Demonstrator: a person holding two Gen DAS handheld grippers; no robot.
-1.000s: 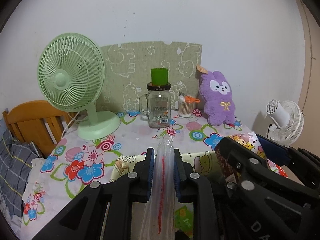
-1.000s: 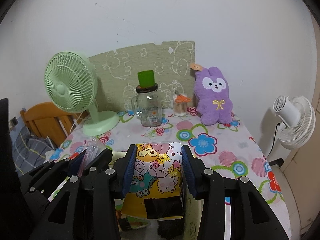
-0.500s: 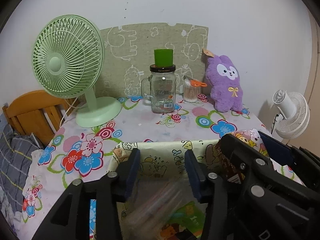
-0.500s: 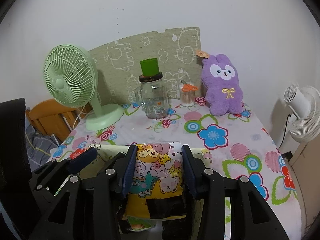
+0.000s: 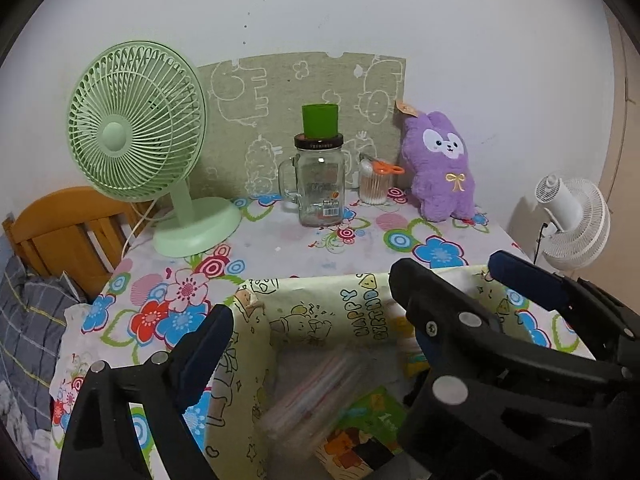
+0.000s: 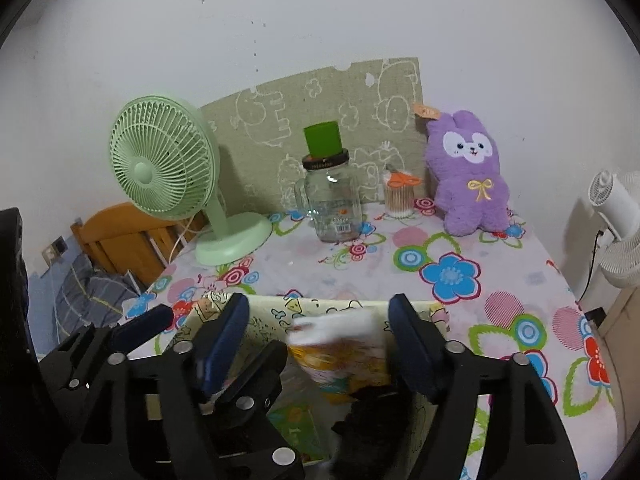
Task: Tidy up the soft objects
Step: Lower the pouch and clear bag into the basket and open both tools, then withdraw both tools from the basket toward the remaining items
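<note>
Both held items have been let go since the earlier frames: the clear zip bag (image 5: 316, 392) and the cartoon-print pack (image 6: 340, 356) are seen blurred, dropping into the yellow fabric bin (image 5: 320, 300) at the table's near edge. The left gripper (image 5: 304, 344) and the right gripper (image 6: 320, 344) are empty, their fingers opening wide. The purple plush (image 5: 444, 172) is left at the far edge.

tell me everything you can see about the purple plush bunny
The purple plush bunny is a fuzzy soft toy with a white face patch, small dark eyes and a yellow embroidered bow on its chest. A tan paper tag hangs from one ear. It sits upright at the back of the flowered tablecloth, by the wall, just right of the cotton swab jar.
</note>
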